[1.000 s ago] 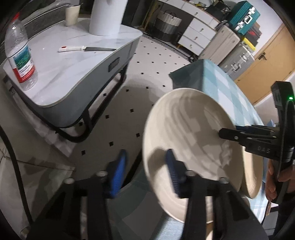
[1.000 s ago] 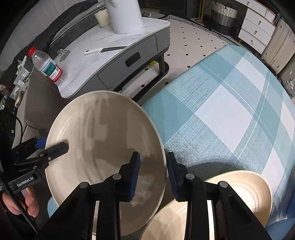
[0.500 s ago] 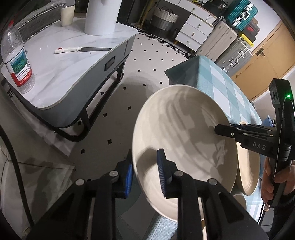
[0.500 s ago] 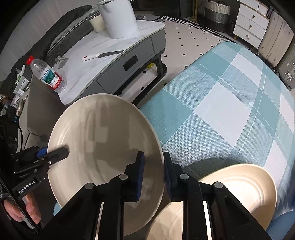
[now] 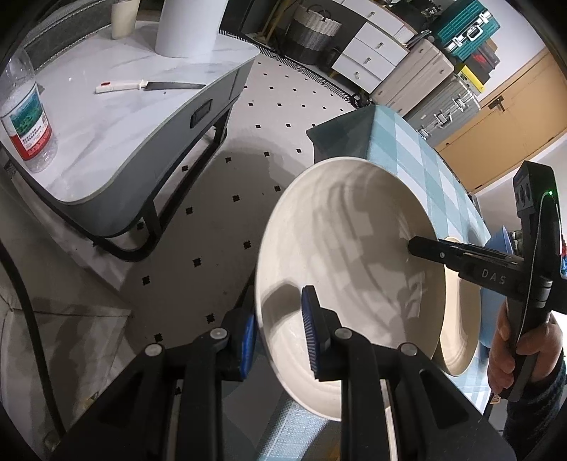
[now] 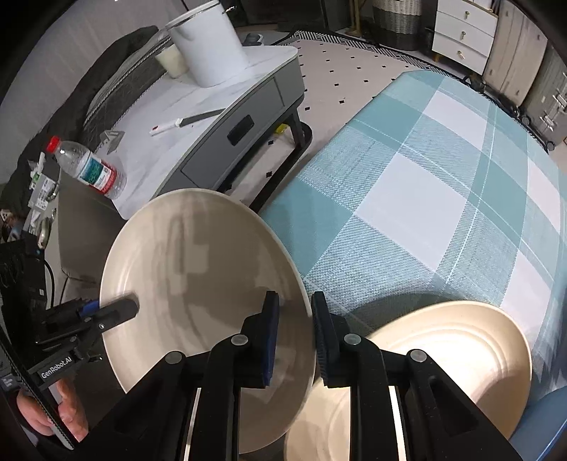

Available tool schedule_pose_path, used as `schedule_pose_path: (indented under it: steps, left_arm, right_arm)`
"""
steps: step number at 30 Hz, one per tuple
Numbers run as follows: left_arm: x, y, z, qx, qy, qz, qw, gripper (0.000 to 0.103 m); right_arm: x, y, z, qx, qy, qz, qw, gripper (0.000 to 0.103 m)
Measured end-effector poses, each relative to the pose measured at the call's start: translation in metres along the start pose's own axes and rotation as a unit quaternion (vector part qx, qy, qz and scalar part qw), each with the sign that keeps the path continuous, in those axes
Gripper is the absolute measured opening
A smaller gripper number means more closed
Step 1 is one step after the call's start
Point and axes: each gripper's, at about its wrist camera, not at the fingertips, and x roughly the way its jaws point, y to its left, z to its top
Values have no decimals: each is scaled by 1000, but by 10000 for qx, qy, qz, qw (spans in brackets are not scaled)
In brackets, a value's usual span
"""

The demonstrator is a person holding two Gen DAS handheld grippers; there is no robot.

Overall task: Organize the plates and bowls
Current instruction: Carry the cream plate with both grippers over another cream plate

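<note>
A large cream plate (image 5: 347,241) is held tilted off the table between both grippers; it also shows in the right wrist view (image 6: 198,269). My left gripper (image 5: 280,329) is shut on its near rim. My right gripper (image 6: 294,333) is shut on the opposite rim, and it shows in the left wrist view (image 5: 425,248) at the plate's far edge. A second cream plate (image 6: 450,354) lies on the checked tablecloth (image 6: 425,177) under the right gripper. A blue dish (image 6: 545,425) sits beside it at the lower right.
A grey-and-white side table (image 5: 117,117) stands to the left with a water bottle (image 5: 24,120), a knife (image 5: 149,85) and a white cylinder (image 5: 187,25). Tiled floor (image 5: 269,117) lies between it and the table. Drawers and suitcases (image 5: 436,81) stand at the back.
Both grippers closed on the plate's rims over the last second. The plate has shifted slightly right and stays tilted above the table edge.
</note>
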Motion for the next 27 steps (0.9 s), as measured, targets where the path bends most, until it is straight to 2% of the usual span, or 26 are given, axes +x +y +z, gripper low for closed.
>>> schedule_pose_path:
  steps: [7, 15, 27]
  left_arm:
    - [-9, -2, 4, -34, 30, -96, 9999, 22]
    - [-19, -13, 8, 95, 37, -82, 9999, 22]
    - [-36, -28, -9, 299, 45, -106, 9995, 22]
  right_arm:
    - [-11, -8, -2, 202, -96, 166, 9996, 19]
    - [-28, -10, -4, 317, -148, 134, 9993, 19]
    - [-55, -14, -24, 491, -265, 167, 9983, 19]
